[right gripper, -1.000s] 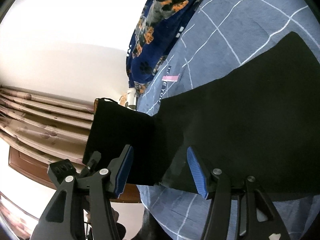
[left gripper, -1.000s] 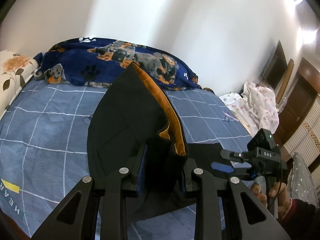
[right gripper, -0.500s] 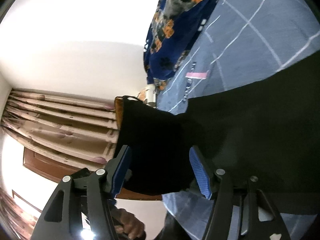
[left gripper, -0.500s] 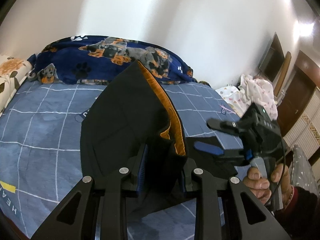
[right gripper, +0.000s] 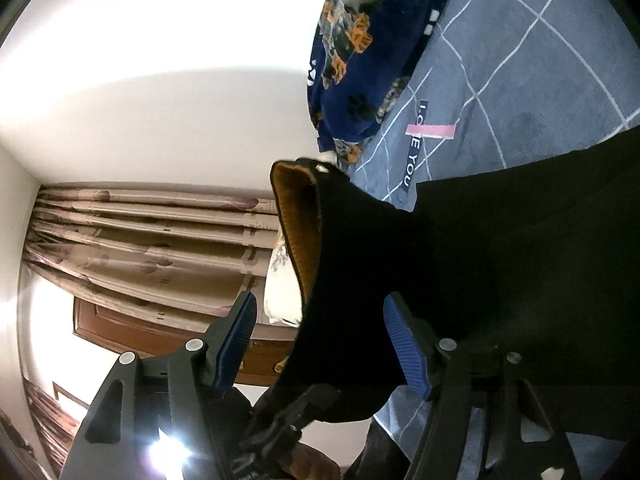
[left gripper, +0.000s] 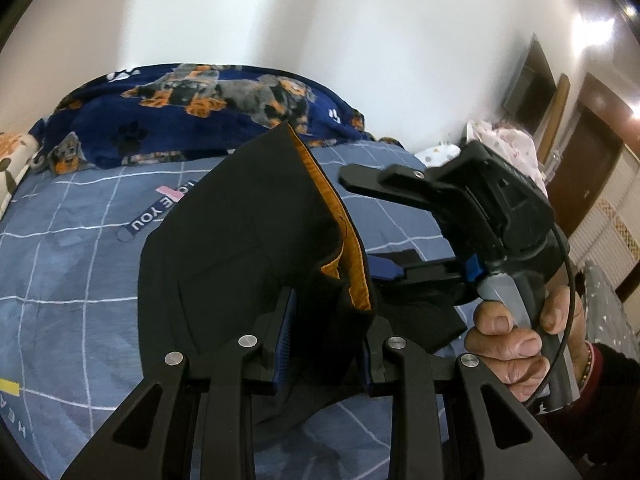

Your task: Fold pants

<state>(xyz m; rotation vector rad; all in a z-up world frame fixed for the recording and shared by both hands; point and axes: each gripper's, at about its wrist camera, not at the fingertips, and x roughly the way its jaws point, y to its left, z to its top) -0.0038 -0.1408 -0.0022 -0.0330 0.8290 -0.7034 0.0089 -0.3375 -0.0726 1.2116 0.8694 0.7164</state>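
- No bin, basket or other container is showing in either view; the work is taking place on a bed [left gripper: 80, 248] under a blue sheet with a white grid.
- The left gripper [left gripper: 326, 344] is pinching the black pants [left gripper: 240, 256] near the waistband, its jaws nearly closed and the blue pads pressing the cloth from both sides.
- That part of the pants is standing lifted off the sheet, with the orange lining [left gripper: 344, 248] showing along the right edge of the raised fold.
- The rest of the pants [right gripper: 520, 248] is lying spread over the sheet, filling the right side of the right wrist view.
- The right gripper [right gripper: 320, 340] is standing with its jaws wide apart, and they have just been opening; the lifted black cloth is hanging between the pads, which are not pressing on it.
- In the left wrist view the right gripper [left gripper: 362, 224] is reaching in from the right just beside the orange edge, held by a hand [left gripper: 520, 340] in a dark sleeve.
- A dark blue blanket [left gripper: 200, 116] printed with dogs and paw marks is lying bunched along the far side of the bed, against the white wall.
- A flowered pillow [left gripper: 12, 168] is sitting at the far left corner.
- A pale spotted cloth [left gripper: 508, 144] is heaped at the far right, near a brown door [left gripper: 580, 176].
- Pinkish curtains [right gripper: 140, 240] are hanging to the left in the right wrist view.
- Nothing is lying on the sheet around the pants apart from its printed labels.
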